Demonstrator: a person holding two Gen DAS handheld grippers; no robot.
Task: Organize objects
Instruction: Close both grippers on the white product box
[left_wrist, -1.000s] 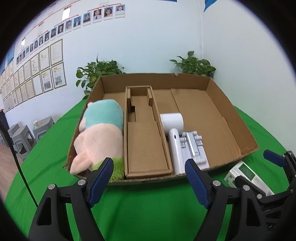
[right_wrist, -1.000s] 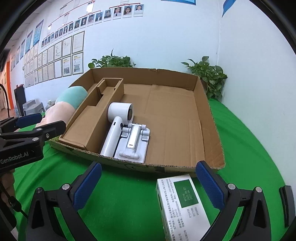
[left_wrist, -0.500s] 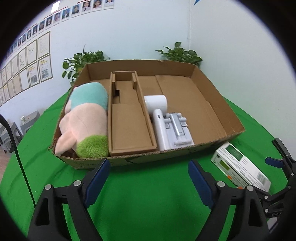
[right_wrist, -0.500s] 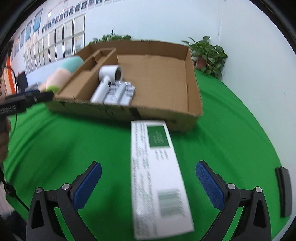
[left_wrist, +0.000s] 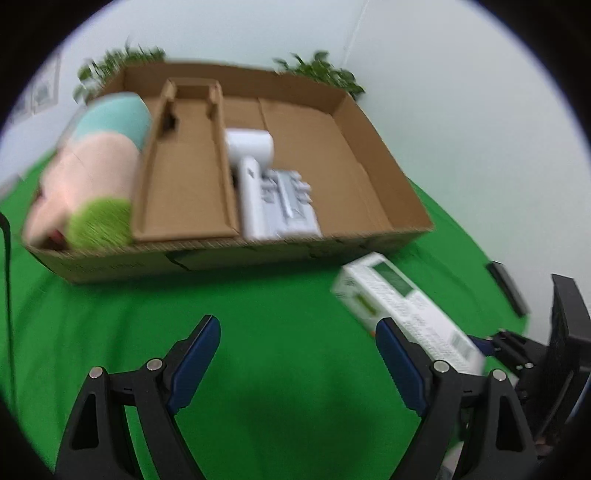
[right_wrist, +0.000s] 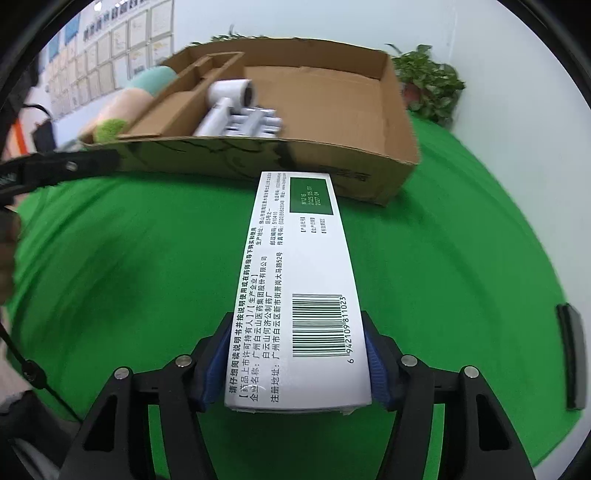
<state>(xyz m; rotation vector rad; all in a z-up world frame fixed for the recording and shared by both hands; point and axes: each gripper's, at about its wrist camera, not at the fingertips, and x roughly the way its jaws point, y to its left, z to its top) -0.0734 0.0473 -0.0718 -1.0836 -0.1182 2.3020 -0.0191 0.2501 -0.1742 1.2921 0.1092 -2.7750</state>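
The right gripper (right_wrist: 295, 363) has just been closing, and its two blue pads (right_wrist: 376, 373) now squeeze the near end of the white medicine box (right_wrist: 299, 280), which sticks out ahead of the fingers over the green cloth (right_wrist: 461, 277). The left gripper (left_wrist: 297, 360) is spread wide with nothing between its fingers. Past both grippers sits the cardboard box (left_wrist: 229, 254), with a plush toy (left_wrist: 88, 184) and a white device (left_wrist: 273, 199) inside.

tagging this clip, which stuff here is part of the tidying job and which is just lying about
Part of the job:
- medicine box, in the right tool, whose jaws have just been closing onto it
- carton
- plush toy, in the carton
- white device, in the carton
- left tool, open, nothing in it

Lying about:
- plants
- wall papers
- black bar on the green cloth
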